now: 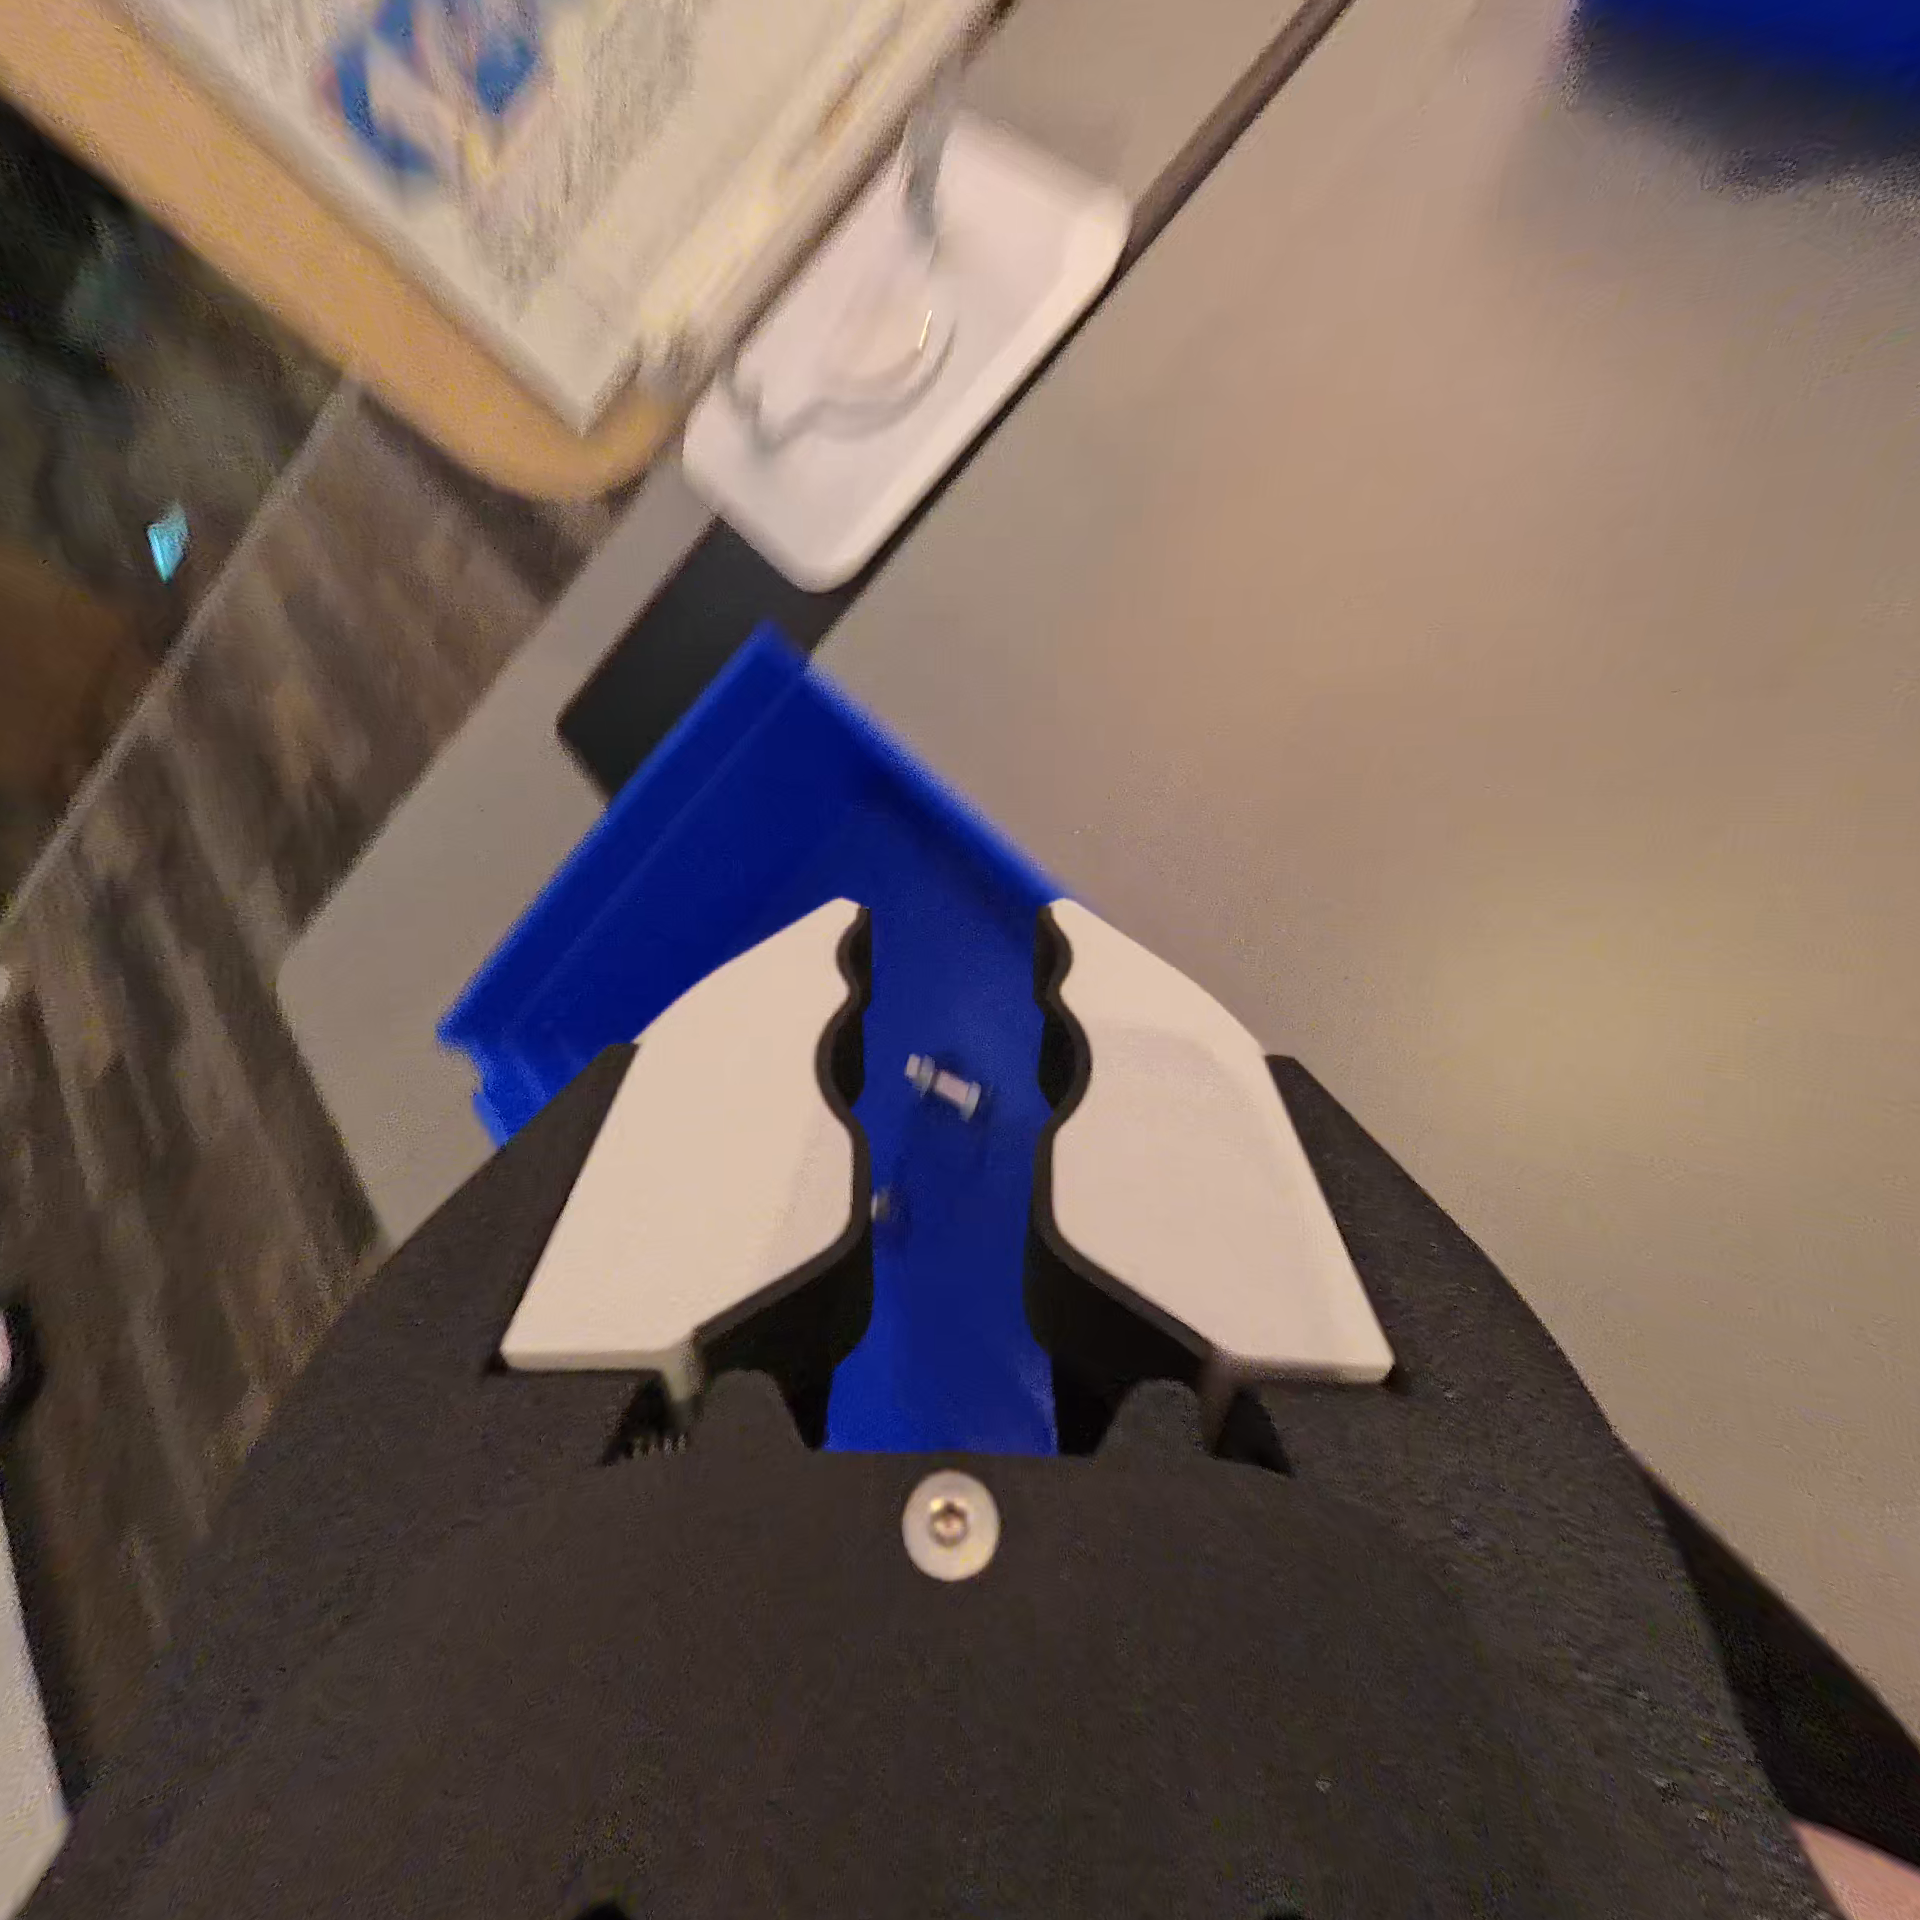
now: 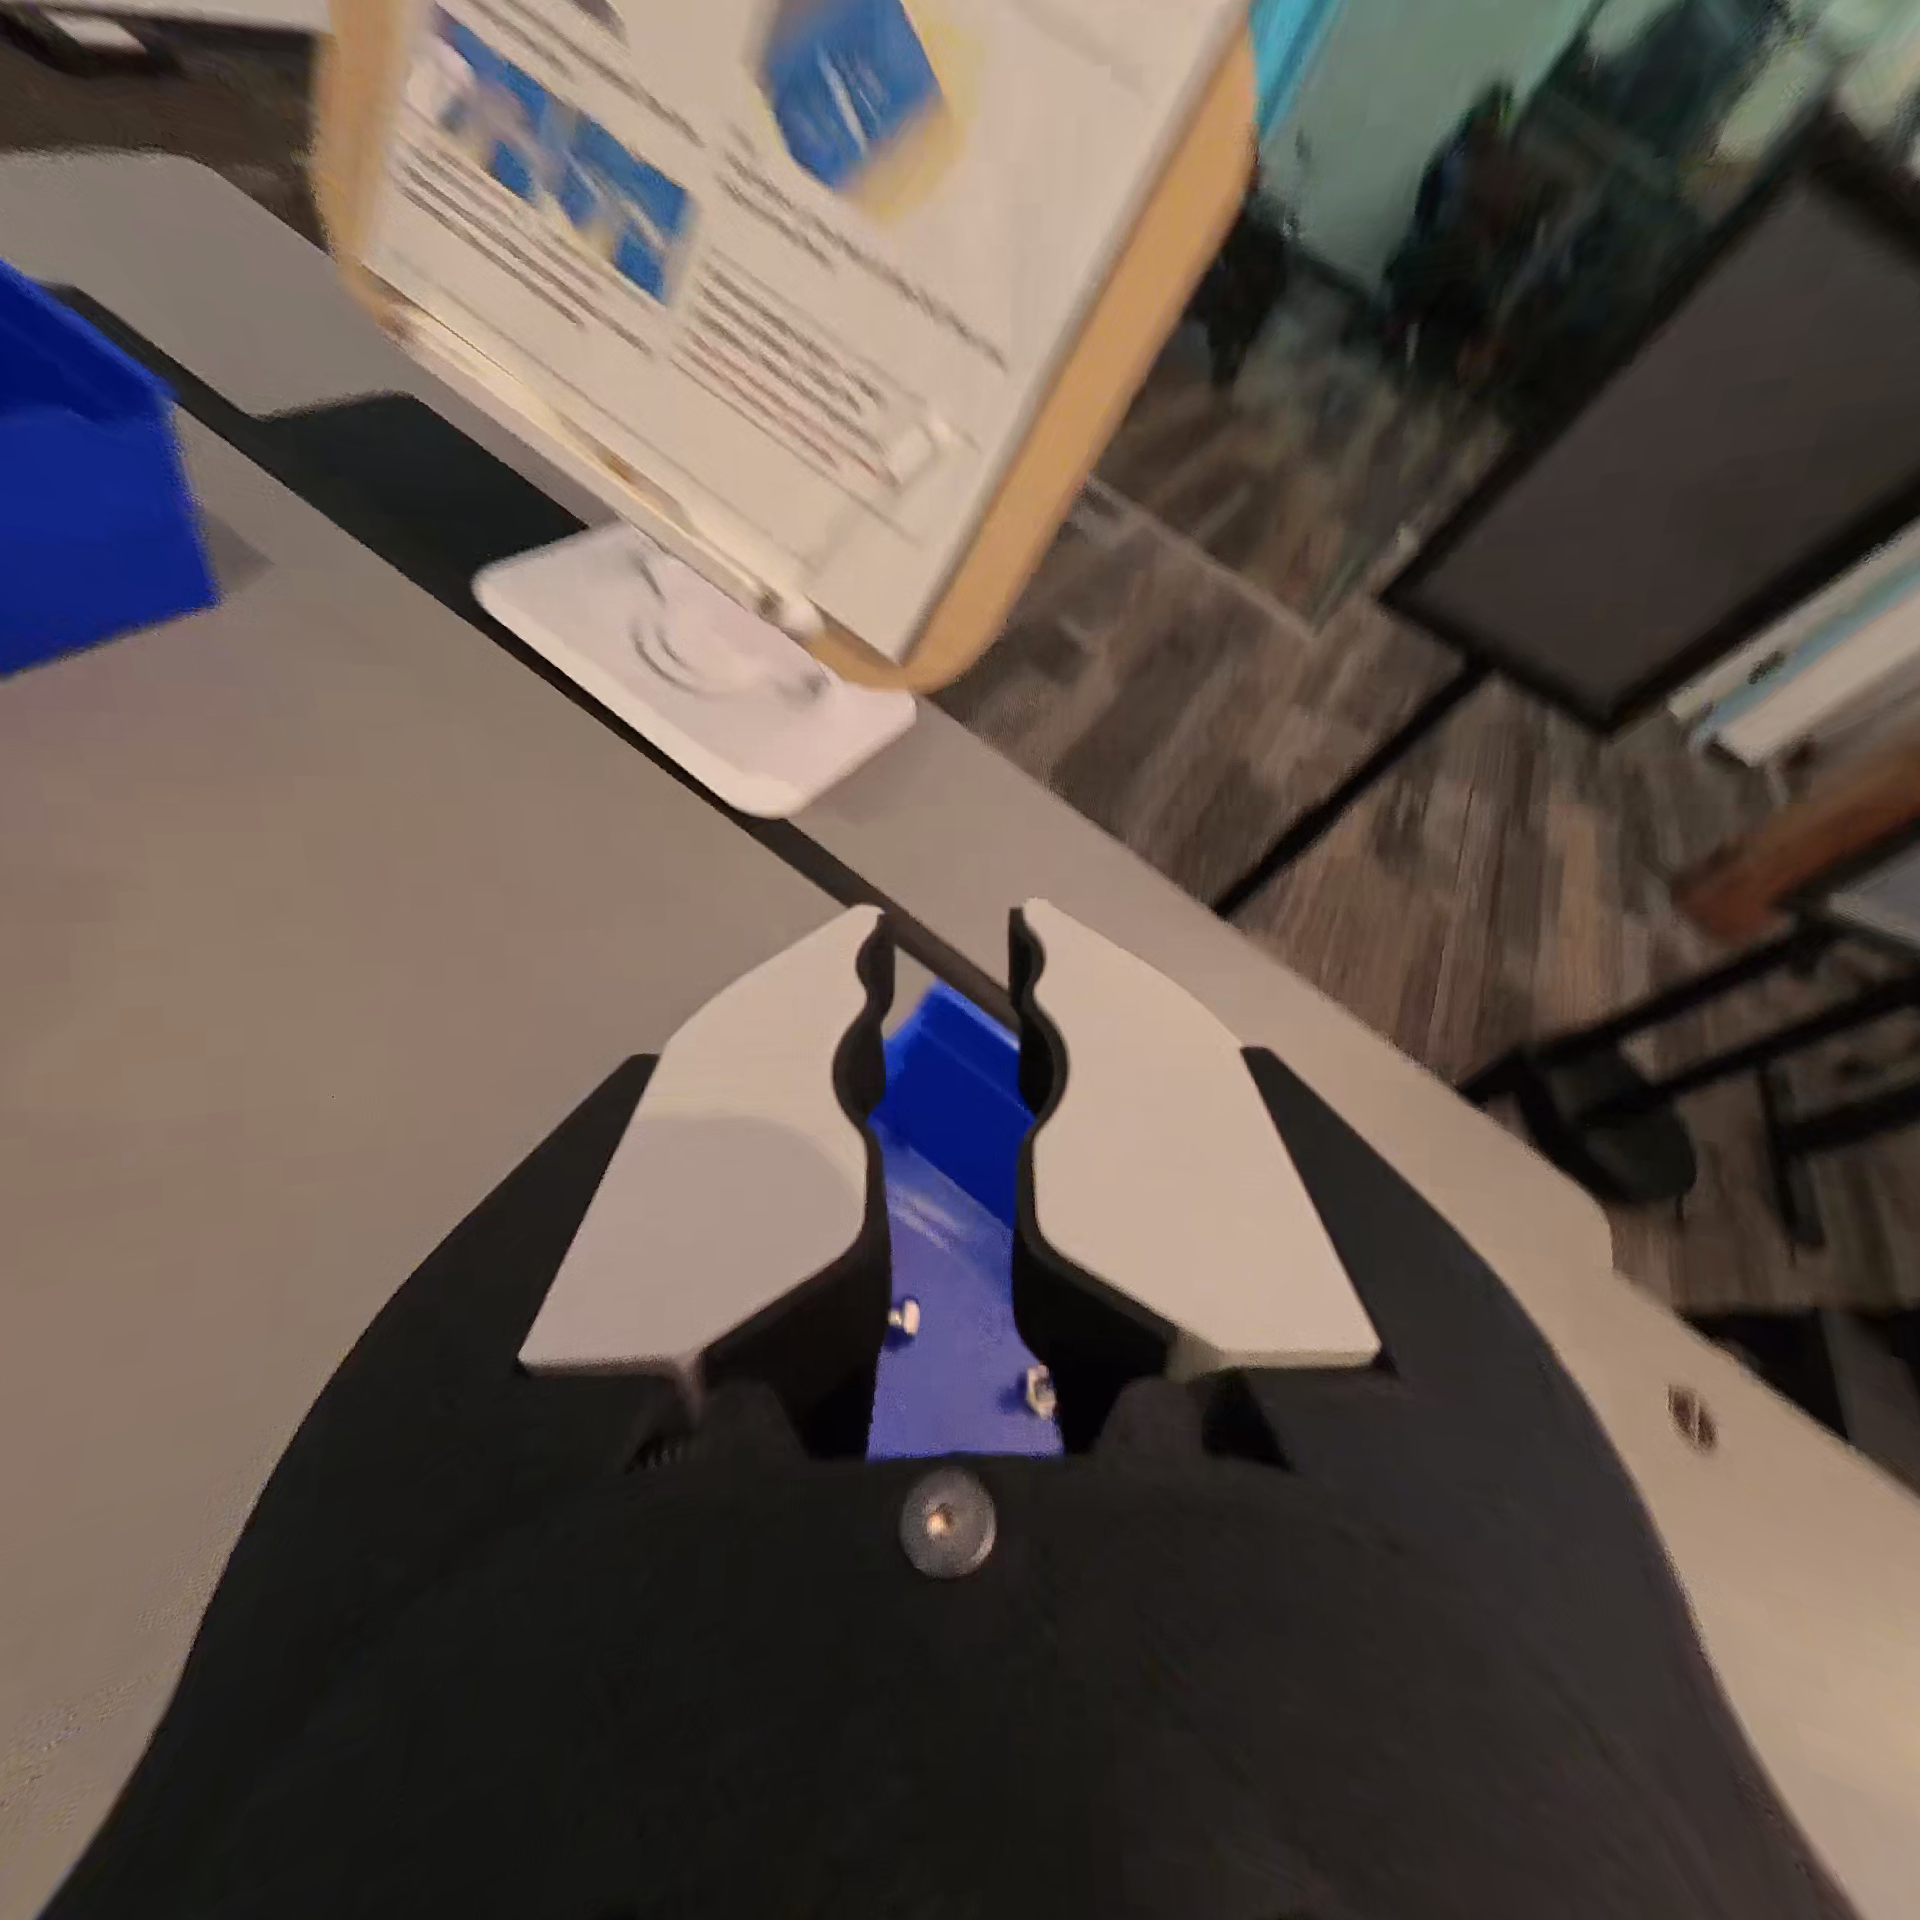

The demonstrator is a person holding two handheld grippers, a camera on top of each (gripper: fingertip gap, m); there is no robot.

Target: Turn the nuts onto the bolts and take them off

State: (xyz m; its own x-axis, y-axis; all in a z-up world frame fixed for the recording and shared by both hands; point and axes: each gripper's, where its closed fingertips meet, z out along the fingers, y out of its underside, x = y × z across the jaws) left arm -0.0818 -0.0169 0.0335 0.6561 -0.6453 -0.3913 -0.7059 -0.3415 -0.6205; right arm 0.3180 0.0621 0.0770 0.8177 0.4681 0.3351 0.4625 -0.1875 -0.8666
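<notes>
In the left wrist view a blue bin (image 1: 748, 862) sits on the grey table below my left gripper (image 1: 951, 925). The gripper is open and empty. A small silver bolt (image 1: 945, 1086) lies on the bin floor between the fingers, with another small silver piece (image 1: 883, 1207) nearer. In the right wrist view my right gripper (image 2: 945, 930) is open and empty above a blue bin (image 2: 956, 1070). A small silver bolt (image 2: 902, 1320) and a nut (image 2: 1039, 1392) lie on its floor. Both views are blurred.
A white stand base (image 1: 904, 353) holds a wood-framed sign (image 1: 468, 156) at the table's far edge; both also show in the right wrist view (image 2: 707, 665) (image 2: 790, 260). Another blue bin (image 2: 73, 468) stands at the left. Dark plank floor (image 2: 1351, 727) lies beyond the table edge. Across from one pair of fingers to the other is roughly 40 centimeters. My right gripper is the nearer one to the nut (image 2: 1039, 1392): about 25 centimeters, against 55 centimeters.
</notes>
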